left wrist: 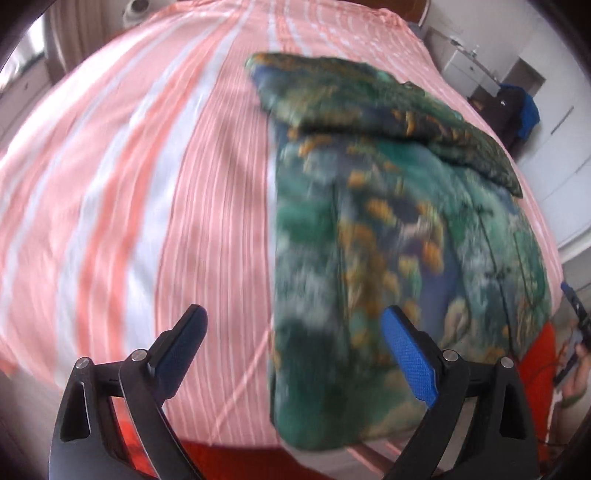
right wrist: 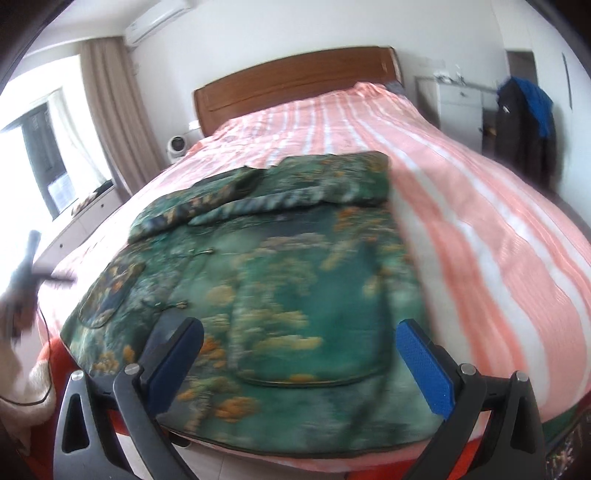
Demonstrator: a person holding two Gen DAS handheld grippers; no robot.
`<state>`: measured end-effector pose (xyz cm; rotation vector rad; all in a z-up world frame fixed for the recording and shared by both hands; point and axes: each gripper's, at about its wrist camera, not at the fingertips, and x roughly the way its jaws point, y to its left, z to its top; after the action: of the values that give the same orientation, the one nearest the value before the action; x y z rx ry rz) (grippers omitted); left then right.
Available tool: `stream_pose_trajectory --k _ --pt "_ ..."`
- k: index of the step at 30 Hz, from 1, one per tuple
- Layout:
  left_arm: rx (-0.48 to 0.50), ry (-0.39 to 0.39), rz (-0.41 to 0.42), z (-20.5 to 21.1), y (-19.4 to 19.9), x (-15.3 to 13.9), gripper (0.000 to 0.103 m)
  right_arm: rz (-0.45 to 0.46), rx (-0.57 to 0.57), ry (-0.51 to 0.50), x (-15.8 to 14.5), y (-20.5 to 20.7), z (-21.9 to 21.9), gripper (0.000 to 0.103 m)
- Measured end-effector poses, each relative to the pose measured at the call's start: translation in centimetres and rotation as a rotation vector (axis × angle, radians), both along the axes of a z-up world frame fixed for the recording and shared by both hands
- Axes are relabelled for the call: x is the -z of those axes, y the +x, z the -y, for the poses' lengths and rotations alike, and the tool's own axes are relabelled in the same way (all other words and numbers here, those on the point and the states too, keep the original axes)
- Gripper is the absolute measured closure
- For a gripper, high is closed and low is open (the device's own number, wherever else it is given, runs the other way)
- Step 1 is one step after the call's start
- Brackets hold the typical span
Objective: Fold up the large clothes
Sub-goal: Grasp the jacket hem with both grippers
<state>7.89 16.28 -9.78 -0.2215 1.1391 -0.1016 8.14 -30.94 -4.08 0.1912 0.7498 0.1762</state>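
A pink-and-white striped bedspread (right wrist: 498, 229) is covering the bed, wooden headboard (right wrist: 295, 83) and curtained window (right wrist: 44, 147) lying beyond. The green patterned garment (right wrist: 288, 280) is lying partly folded at the near edge, a dark jacket (right wrist: 524, 122) hanging by the far wall. The left gripper (left wrist: 295, 354) and right gripper (right wrist: 299, 358) are both hovering with jaws apart, gripping nothing.

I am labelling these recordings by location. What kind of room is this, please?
Most likely a home bedroom: a large bed with a wooden headboard, a curtain by the window, and a wall air conditioner.
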Motion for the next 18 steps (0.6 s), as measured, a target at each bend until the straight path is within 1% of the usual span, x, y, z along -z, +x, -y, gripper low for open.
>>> stream_pose_trajectory --k 2,3,4,5,6,7,8,9,10,11,12,14,15,18 --pt "0.014 -0.049 0.006 0.5 -1.6 0.7 0.007 -0.092 0.003 0.049 0.4 0.9 2.8 0.0" --pt "0.033 -0.076 0.01 1.1 -2.0 1.0 0.008 -0.168 0.003 0.078 1.1 1.7 4.5 0.0" --pt "0.067 -0.1 0.015 1.9 -2.4 1.1 0.013 -0.223 0.01 0.091 1.6 2.1 5.9 0.0" --pt "0.097 -0.102 0.012 2.8 -2.6 1.1 0.018 -0.285 0.021 0.099 2.3 2.7 7.4 0.0" --pt "0.124 -0.066 0.008 3.9 -2.8 1.0 0.02 -0.321 0.015 0.109 2.8 3.0 8.1 0.0" --pt "0.141 -0.012 0.003 4.8 -2.7 1.1 0.025 -0.354 -0.005 0.127 3.2 3.2 8.5 0.001" --pt "0.152 0.041 -0.007 5.5 -2.8 1.2 0.034 -0.382 -0.035 0.143 3.7 3.5 8.7 0.003" --pt "0.153 0.077 -0.021 5.9 -2.8 1.4 0.041 -0.407 -0.067 0.144 4.1 3.8 8.5 0.012" --pt "0.143 0.124 -0.038 6.2 -2.8 1.6 0.058 -0.443 -0.099 0.138 4.8 4.1 8.1 0.018" --pt "0.127 0.149 -0.046 6.1 -2.8 1.6 0.077 -0.475 -0.117 0.123 5.3 4.4 7.8 0.037" --pt "0.111 0.153 -0.05 6.0 -2.7 1.5 0.085 -0.507 -0.122 0.09 5.9 4.6 7.3 0.059" --pt "0.086 0.097 -0.056 5.0 -2.8 0.9 0.094 -0.527 -0.129 0.064 6.1 4.7 7.0 0.086" --pt "0.084 0.082 -0.052 4.5 -2.9 0.4 0.095 -0.526 -0.134 0.061 5.9 4.6 6.8 0.089" --pt "0.123 0.088 -0.038 4.5 -3.8 -0.9 0.097 -0.5 -0.157 0.025 4.3 3.7 6.4 0.092"
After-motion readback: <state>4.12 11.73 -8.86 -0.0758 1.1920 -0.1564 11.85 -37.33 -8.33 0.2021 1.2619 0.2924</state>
